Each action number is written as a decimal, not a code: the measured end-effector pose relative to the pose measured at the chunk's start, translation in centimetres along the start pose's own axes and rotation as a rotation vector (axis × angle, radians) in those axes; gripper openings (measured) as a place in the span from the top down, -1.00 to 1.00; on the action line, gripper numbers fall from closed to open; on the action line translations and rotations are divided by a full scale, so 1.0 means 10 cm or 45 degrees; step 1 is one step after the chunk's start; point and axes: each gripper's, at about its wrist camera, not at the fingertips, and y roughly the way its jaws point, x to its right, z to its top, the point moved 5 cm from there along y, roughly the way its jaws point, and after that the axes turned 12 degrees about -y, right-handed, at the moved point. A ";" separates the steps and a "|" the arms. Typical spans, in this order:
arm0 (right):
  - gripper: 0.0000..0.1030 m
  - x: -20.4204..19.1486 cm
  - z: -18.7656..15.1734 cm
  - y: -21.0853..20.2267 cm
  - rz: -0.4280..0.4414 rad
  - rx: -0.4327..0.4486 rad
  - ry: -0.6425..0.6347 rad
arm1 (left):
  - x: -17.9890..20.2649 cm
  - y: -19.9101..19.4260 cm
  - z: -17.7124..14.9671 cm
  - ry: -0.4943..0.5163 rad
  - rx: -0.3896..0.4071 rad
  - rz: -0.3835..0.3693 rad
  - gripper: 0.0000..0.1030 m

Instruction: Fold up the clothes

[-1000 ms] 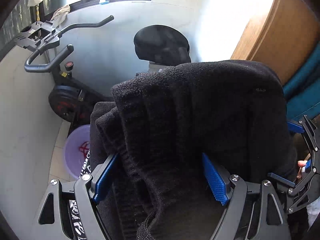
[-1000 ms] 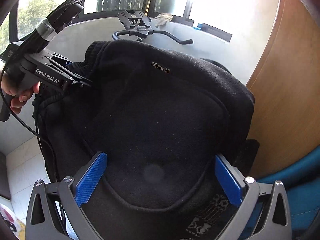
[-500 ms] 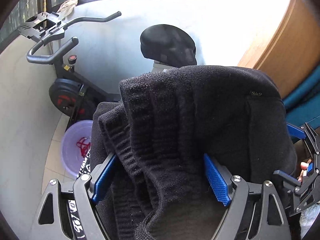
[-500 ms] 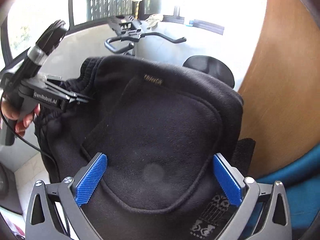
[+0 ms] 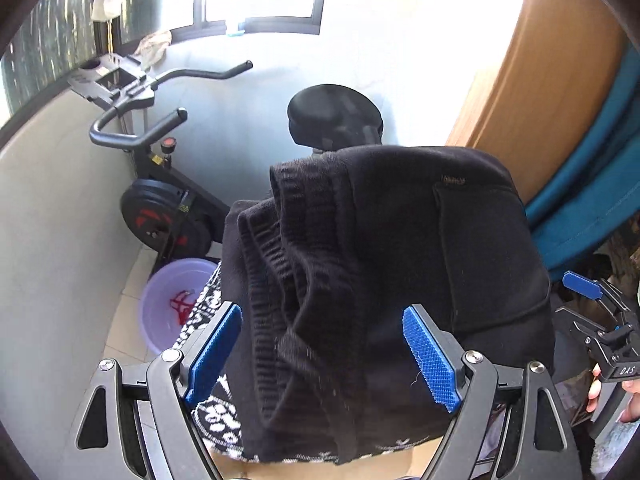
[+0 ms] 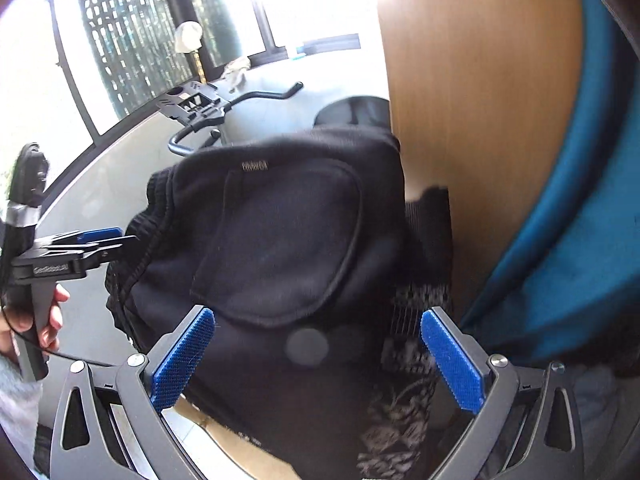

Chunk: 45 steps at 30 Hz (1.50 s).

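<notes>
Since a second ago both cameras have drawn back and up from the black garment [image 5: 400, 248], so more of the room shows behind it, and the right wrist view has rolled so the wooden panel [image 6: 472, 92] now stands upright. The garment, a thick black fleece piece with a ribbed waistband [image 5: 280, 240] and a patch pocket [image 6: 288, 240], is bunched in a heap just ahead of both grippers, over a black-and-white patterned cloth [image 5: 216, 420] and a strip of brown cardboard [image 6: 224, 436]; what carries the heap cannot be told. The left gripper [image 5: 322, 356] has its blue fingers [image 5: 430, 360] spread wide on either side of the waistband folds, not pressing on the fabric. The right gripper [image 6: 316, 360] likewise has its fingers [image 6: 182, 356] wide apart with the pocket area between them, pads clear of the cloth. Behind the heap stand an exercise bike [image 5: 160, 152] and a purple bucket [image 5: 168, 304] on the tiled floor. A teal cloth [image 6: 560, 216] hangs beside the wooden panel.
</notes>
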 end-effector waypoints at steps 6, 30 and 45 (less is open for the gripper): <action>-0.99 -0.10 -0.29 -0.03 -0.047 -0.032 0.099 | -0.01 -0.13 -0.36 -0.022 0.018 0.087 -0.64; -0.99 -0.83 -1.55 -1.28 -0.116 0.027 0.092 | 0.40 -1.36 -2.23 -0.036 0.091 0.246 -0.64; -0.99 -1.29 -2.17 -1.81 -0.204 0.016 0.116 | 0.36 -1.76 -2.91 -0.064 0.025 0.191 -0.64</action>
